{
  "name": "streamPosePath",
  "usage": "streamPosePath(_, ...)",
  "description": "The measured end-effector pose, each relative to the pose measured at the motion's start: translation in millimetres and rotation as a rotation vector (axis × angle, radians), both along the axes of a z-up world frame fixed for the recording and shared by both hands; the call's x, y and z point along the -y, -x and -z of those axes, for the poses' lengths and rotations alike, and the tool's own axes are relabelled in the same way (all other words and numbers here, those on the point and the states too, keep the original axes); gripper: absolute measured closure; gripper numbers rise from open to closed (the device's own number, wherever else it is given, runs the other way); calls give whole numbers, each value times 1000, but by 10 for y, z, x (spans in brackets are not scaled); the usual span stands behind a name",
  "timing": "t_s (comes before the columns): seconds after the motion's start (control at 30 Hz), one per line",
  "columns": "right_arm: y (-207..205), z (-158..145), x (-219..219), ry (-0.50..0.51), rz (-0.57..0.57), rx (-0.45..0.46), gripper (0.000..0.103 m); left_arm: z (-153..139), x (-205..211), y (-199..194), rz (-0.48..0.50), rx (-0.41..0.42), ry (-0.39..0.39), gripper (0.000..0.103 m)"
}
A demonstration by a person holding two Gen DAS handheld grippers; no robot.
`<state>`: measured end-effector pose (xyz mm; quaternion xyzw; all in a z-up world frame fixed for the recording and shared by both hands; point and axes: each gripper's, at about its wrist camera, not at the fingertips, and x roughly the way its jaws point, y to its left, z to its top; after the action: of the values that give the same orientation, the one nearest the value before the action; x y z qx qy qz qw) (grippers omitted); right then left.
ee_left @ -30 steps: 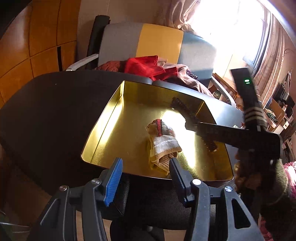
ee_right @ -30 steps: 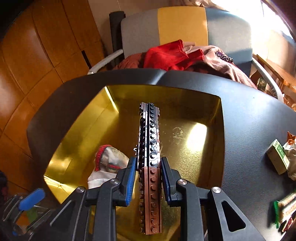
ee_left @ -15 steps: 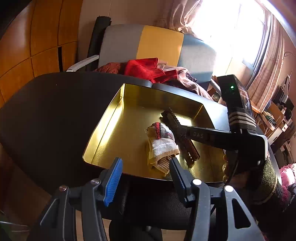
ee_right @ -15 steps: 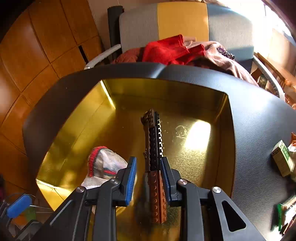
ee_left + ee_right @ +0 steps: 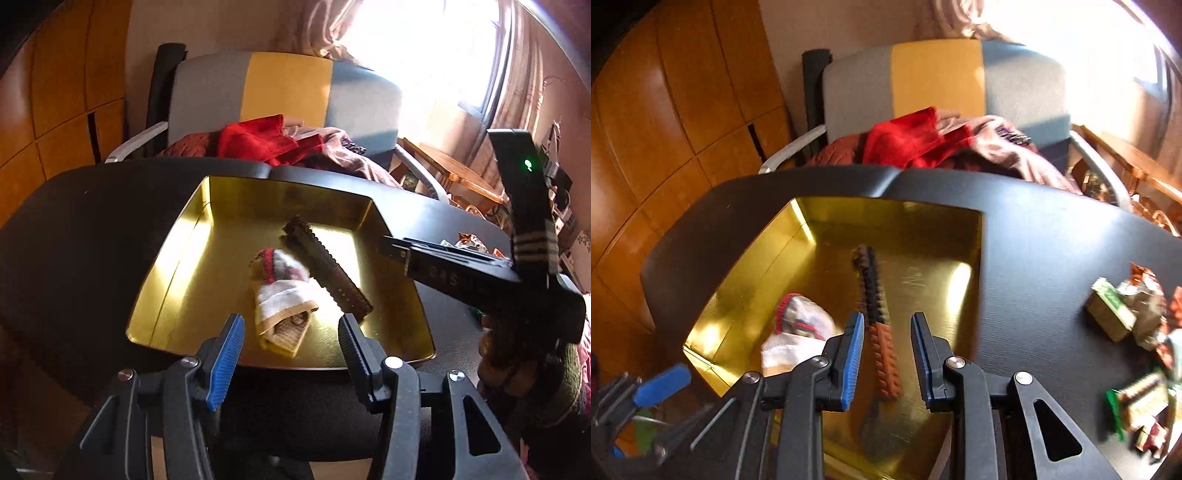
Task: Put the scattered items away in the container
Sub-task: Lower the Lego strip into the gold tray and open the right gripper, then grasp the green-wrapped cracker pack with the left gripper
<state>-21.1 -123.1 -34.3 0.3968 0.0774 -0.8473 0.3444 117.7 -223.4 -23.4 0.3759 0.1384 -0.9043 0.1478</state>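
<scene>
I see a big black table (image 5: 92,229) with one gold tin box (image 5: 177,266) sitting on it. Behind the table stands one chair (image 5: 284,88) with grey, yellow and blue stripes. On its seat is a heap of clothes (image 5: 258,142), red and brown.

Inside the gold box lie two things. One is a long brick bar (image 5: 328,269), dark at the far end and brown at the near end. It lies flat on the box floor. The other is a rolled-up sock (image 5: 280,295), white with red stripes, just beside the bar on its left.

On the table to the right of the box there is a small pile of snack packs (image 5: 1137,321). One is a little green and white box (image 5: 1110,308). More packs (image 5: 1141,400) lie nearer to me. They are blurry, so I cannot count them or read them.

My left gripper (image 5: 291,350) hangs over the near edge of the box. Its jaws are spread wide and nothing is between them.

My right gripper (image 5: 886,350) is above the box. Its jaws stand a little apart, and the brick bar shows in the gap below them. The pads do not press on it.

In the left view the right gripper's side (image 5: 454,273) sticks in from the right, over the corner of the box. It has pale letters on it, but I cannot read them well. One small green light (image 5: 527,163) glows on the black part above it.
</scene>
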Motion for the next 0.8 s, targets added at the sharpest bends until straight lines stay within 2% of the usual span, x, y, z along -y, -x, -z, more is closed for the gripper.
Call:
streamPosePath(0.17,36,12,-538,2,116,-6,76,-54,-281,261,100,2,12,49)
streamPosePath(0.57,89,269,-2249,4,499,54,76,-17,-1441,1086,441,47,26,48)
streamPosePath(0.8,-7,401,-2791,-7,618,70,76,98,-2041,1443,600,77,45,48)
